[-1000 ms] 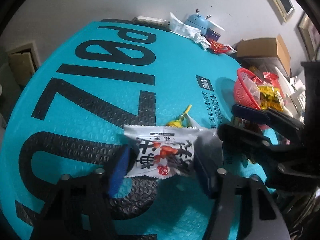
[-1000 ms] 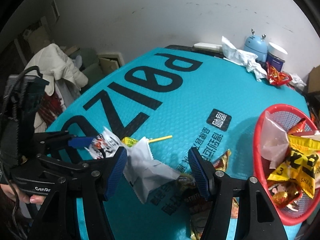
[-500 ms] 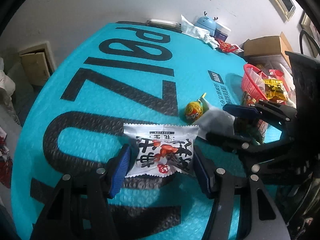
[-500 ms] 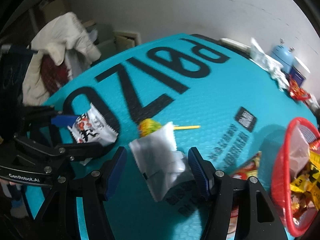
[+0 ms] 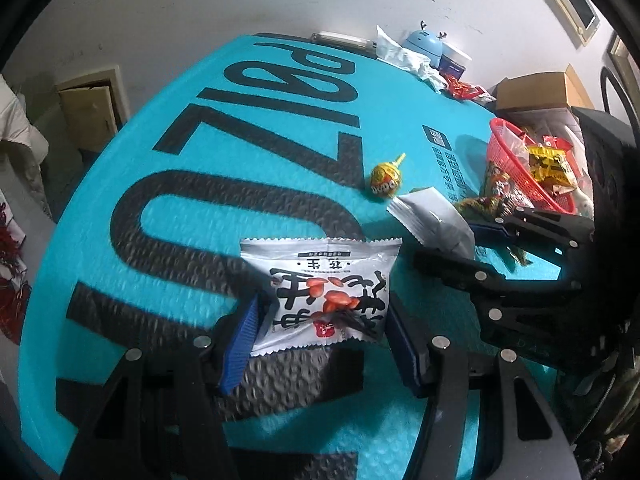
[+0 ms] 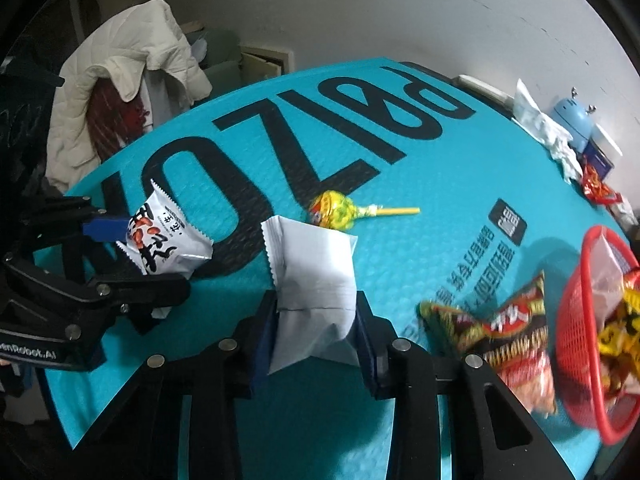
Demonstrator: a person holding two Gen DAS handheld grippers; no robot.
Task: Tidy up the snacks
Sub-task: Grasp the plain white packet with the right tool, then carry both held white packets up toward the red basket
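My left gripper (image 5: 320,316) is shut on a white peanut snack packet (image 5: 324,280) with black and red print, held above the teal mat; it also shows in the right wrist view (image 6: 164,236). My right gripper (image 6: 316,320) is shut on a plain white packet (image 6: 316,280), which also shows in the left wrist view (image 5: 432,216). A yellow lollipop (image 6: 340,212) lies on the mat just beyond. A red basket (image 6: 580,340) with several snacks stands at the right, with a dark red snack bag (image 6: 504,332) lying beside it.
The teal mat (image 5: 200,200) with large black letters covers the table. At its far edge are crumpled white paper (image 5: 404,56), a blue gadget (image 5: 424,42) and red wrappers (image 5: 464,90). A cardboard box (image 5: 540,92) sits to the right; a white jacket (image 6: 120,80) hangs at left.
Both grippers have pulled back and lifted with their packets. The right gripper has closed tighter on the white packet. The lollipop and the snack bag by the basket have come into clearer view.
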